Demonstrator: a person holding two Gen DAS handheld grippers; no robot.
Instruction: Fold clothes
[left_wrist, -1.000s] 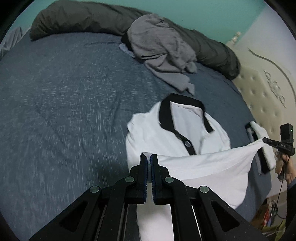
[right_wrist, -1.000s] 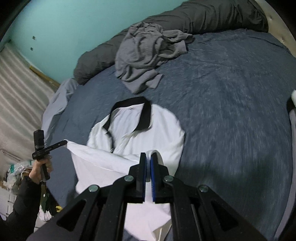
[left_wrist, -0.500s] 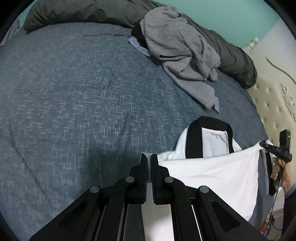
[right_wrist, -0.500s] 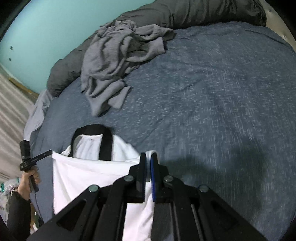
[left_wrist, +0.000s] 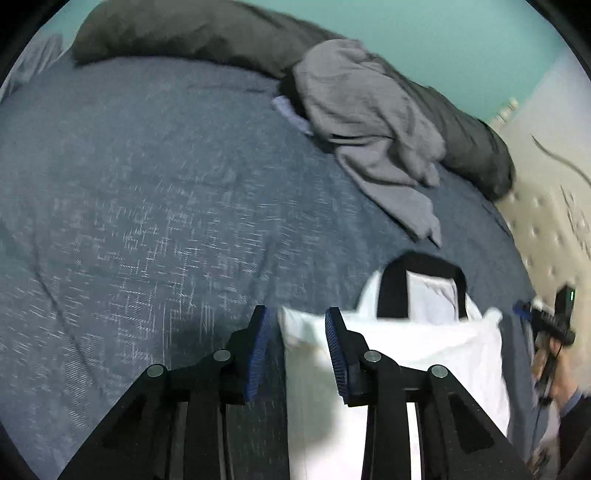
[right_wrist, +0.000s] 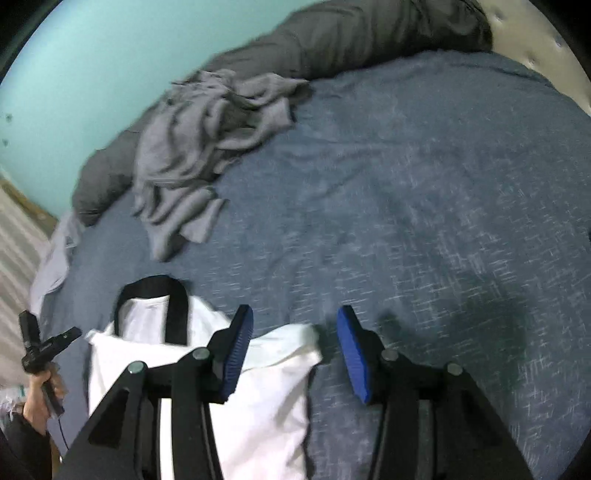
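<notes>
Low in both frames, the left tongs (left_wrist: 295, 332) and right tongs (right_wrist: 295, 332) stand spread, gripping nothing — each flanks a corner of the white polo shirt with black collar (left_wrist: 424, 350), apparently let go so its doubled-up hem settles on the blue-grey speckled bed (left_wrist: 166, 203) — collar peeking beyond.

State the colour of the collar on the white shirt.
Black. The collar shows best in the right wrist view, above the shirt.
</notes>
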